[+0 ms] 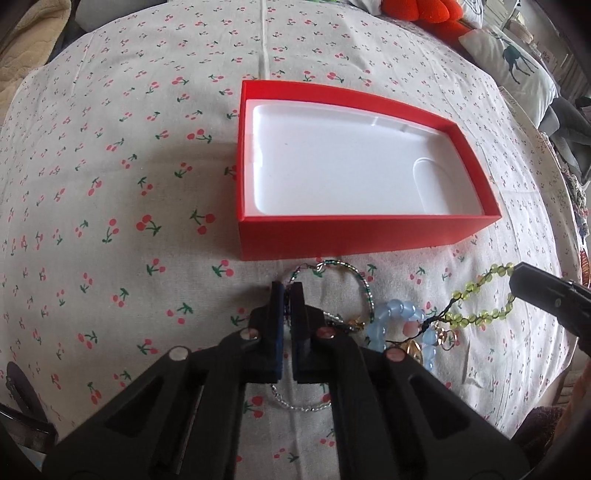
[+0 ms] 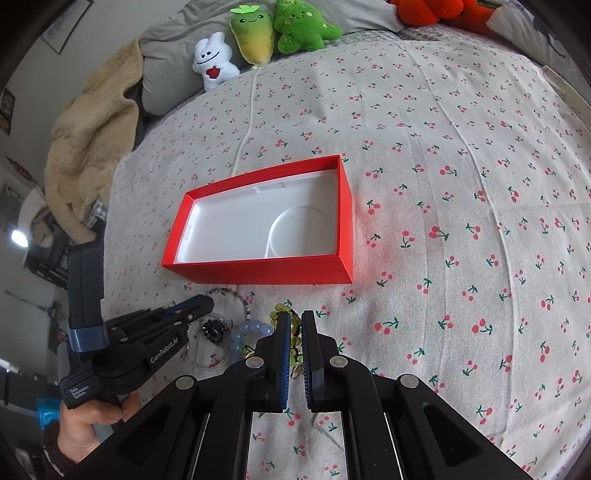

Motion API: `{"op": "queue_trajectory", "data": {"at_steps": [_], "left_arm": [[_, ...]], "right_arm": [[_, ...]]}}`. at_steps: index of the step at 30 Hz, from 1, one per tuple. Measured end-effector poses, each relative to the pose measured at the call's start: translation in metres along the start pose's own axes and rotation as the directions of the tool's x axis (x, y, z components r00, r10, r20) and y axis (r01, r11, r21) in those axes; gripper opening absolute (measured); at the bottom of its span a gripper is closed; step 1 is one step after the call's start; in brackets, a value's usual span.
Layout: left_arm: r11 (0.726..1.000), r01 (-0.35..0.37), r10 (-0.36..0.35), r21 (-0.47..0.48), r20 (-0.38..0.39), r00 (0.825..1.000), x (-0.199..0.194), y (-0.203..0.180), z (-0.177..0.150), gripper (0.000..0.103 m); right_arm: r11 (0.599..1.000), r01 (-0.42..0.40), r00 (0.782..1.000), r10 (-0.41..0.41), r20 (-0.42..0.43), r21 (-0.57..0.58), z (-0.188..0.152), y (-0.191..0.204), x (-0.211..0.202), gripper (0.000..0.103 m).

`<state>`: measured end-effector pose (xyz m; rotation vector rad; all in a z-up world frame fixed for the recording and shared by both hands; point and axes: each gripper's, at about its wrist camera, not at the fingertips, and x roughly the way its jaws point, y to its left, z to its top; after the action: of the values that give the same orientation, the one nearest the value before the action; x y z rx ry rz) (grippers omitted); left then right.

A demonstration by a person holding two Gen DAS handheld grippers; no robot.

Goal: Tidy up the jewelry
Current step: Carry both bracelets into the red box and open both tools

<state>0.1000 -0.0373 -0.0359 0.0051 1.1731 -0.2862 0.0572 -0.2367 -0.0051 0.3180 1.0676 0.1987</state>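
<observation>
A red box (image 1: 369,236) with an empty white liner lies open on the cherry-print cloth; it also shows in the right wrist view (image 2: 258,273). In front of it lies a pile of jewelry: a green-and-silver bead bracelet (image 1: 364,284), a pale blue bead bracelet (image 1: 400,312), a yellow-green bead string (image 1: 480,317), gold charms (image 1: 413,347) and a silver bead loop (image 1: 299,406). My left gripper (image 1: 287,291) has its jaws nearly together over the green-and-silver bracelet; whether it pinches it is unclear. My right gripper (image 2: 296,325) is narrowly open over the yellow-green beads (image 2: 291,332).
Plush toys (image 2: 258,37) and a grey pillow sit at the far edge of the bed. A beige blanket (image 2: 88,140) hangs at the left. An orange plush (image 1: 417,11) and a deer-print cushion (image 1: 517,62) lie at the far right.
</observation>
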Motion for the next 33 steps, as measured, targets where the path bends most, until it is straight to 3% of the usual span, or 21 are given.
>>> {"op": "queue_trajectory", "data": {"at_steps": [8,14,20,26,31,33], "left_arm": [[0.994,0.099,-0.103,0.034,0.128,0.987,-0.064,-0.011,0.01,0.003],[0.975,0.22,-0.218,0.018,0.231,0.948,-0.092,-0.01,0.035,0.003],[0.94,0.337,-0.313,-0.045,0.274,0.909,-0.076,0.001,0.056,0.003],[0.924,0.357,-0.317,-0.14,0.242,0.917,-0.036,0.024,0.068,0.003],[0.877,0.444,-0.398,-0.185,0.239,0.886,-0.024,0.035,0.07,0.003],[0.885,0.425,-0.381,-0.188,0.229,0.896,-0.019,0.035,0.071,0.003]], "right_arm": [[0.999,-0.038,0.997,0.039,0.066,-0.017,0.007,0.012,-0.033,0.006],[0.999,-0.046,0.989,0.048,0.139,-0.018,0.032,0.024,-0.054,0.006],[0.997,-0.071,0.979,0.072,0.193,-0.01,0.06,0.034,-0.052,0.006],[0.995,-0.088,0.974,0.095,0.204,-0.043,0.077,0.053,-0.032,0.006],[0.992,-0.11,0.973,0.122,0.197,-0.069,0.084,0.061,-0.012,0.006],[0.995,-0.075,0.98,0.084,0.179,-0.06,0.085,0.056,0.001,0.006]]}}
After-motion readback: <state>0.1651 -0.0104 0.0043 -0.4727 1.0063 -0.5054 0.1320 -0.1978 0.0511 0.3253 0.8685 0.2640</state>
